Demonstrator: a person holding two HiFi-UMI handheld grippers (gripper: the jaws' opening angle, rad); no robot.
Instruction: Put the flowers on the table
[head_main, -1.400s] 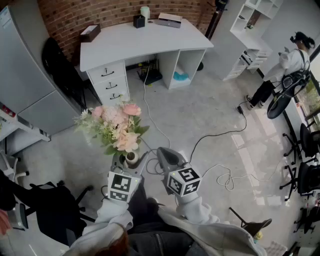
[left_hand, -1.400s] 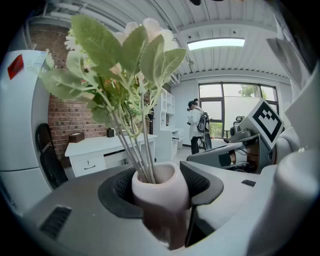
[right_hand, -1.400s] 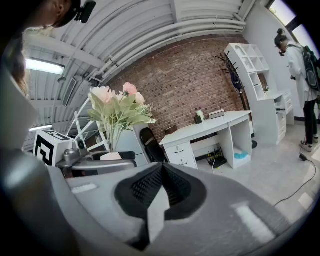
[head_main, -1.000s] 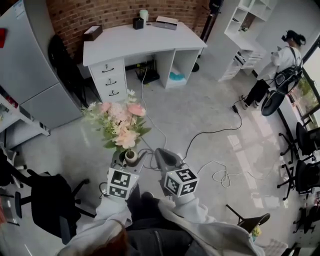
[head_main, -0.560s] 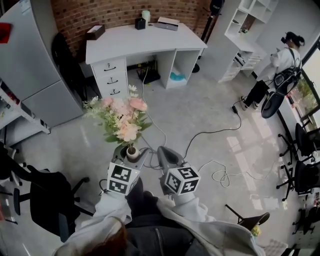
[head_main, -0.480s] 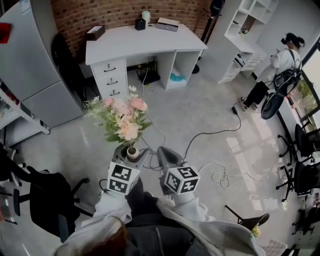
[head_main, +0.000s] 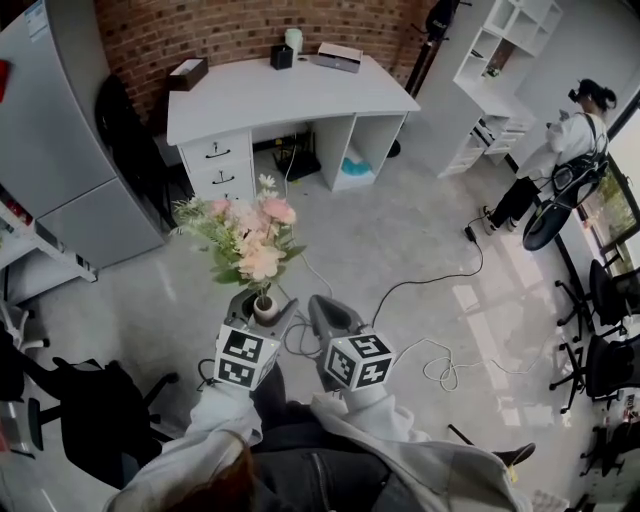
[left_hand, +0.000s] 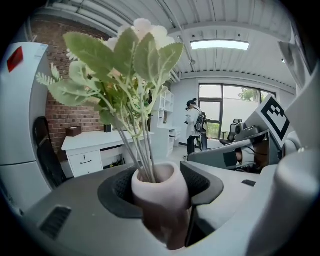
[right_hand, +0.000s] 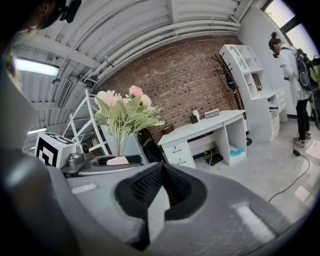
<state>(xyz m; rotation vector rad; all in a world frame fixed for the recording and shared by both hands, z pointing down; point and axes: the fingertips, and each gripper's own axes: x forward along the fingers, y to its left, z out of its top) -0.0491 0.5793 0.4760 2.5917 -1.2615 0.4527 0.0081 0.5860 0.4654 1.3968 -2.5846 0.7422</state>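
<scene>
Carrying the flowers toward the desk
Our left tool (head_main: 262, 305) stays clamped on the vase (head_main: 265, 311) of flowers (head_main: 245, 238), barely nearer and still well short of the desk (head_main: 290, 92). Our right tool (head_main: 320, 308), equally far from the desk, is closed and empty, so placing lies ahead.

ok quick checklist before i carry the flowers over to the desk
1. Left gripper shut on the vase: ok.
2. Flowers seated in the vase, roughly upright: ok.
3. Right gripper shut with nothing in it: ok.
4. Bare spot on the desk top: ok, the middle is free.
5. Floor on the way: not ok, a cable lies across it.
</scene>
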